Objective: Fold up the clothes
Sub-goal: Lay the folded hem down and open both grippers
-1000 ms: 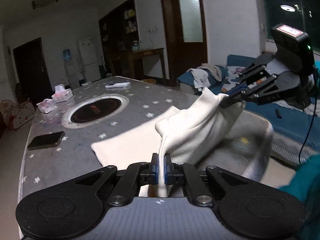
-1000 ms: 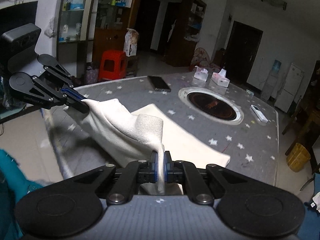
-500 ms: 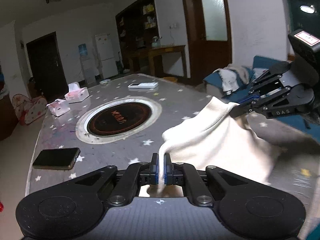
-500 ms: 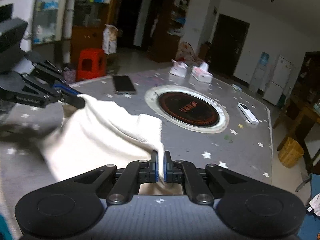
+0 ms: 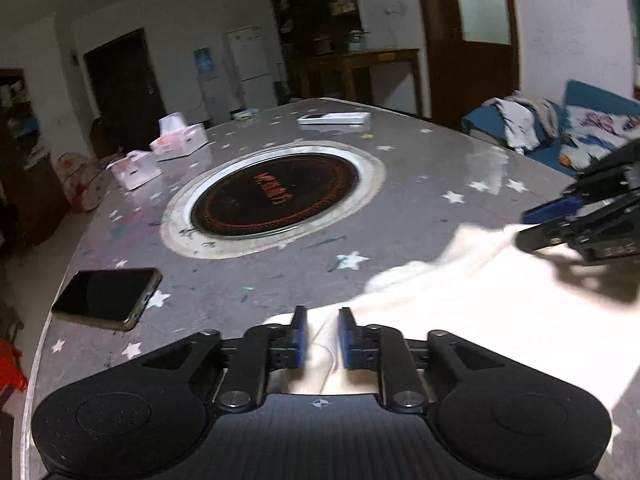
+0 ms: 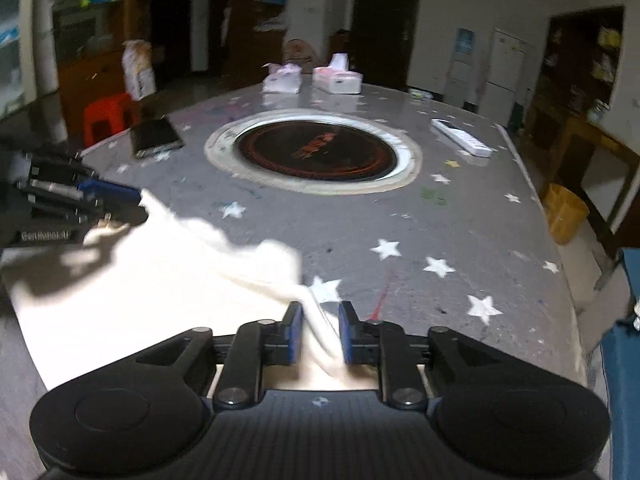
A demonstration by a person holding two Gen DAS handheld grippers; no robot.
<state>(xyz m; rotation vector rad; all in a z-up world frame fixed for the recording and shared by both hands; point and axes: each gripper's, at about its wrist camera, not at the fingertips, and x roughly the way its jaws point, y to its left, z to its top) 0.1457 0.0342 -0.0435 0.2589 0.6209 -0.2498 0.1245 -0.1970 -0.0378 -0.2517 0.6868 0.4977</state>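
White garment (image 5: 500, 320): lies low on the grey star-print table (image 5: 420, 216), near edge, spread between the two grippers.

Change: half a second ago both grippers pinched a raised corner each, cloth hanging in a hump between them. Now the left gripper (image 5: 322, 338) stands with its pads apart, a fold of cloth loose in the gap. The right gripper (image 6: 320, 334) is likewise parted, a twist of cloth lying between its pads, not clamped. The carried edge has come down forward, toward the round inset burner (image 5: 276, 196).

Reading: judged as a fold just laid and let go. Front edge looks rumpled, not flat; blur hides whether the layers line up.

Edges and room:
- Cloth's front edge stops short of the burner ring; bare table between.
- Phone (image 5: 106, 298) sits to the left, apart from the cloth.
- Remote (image 6: 462, 136) and tissue boxes (image 6: 338, 76) lie beyond the burner, well apart.
- Table's near edge is close under both grippers; backing out has open room there.
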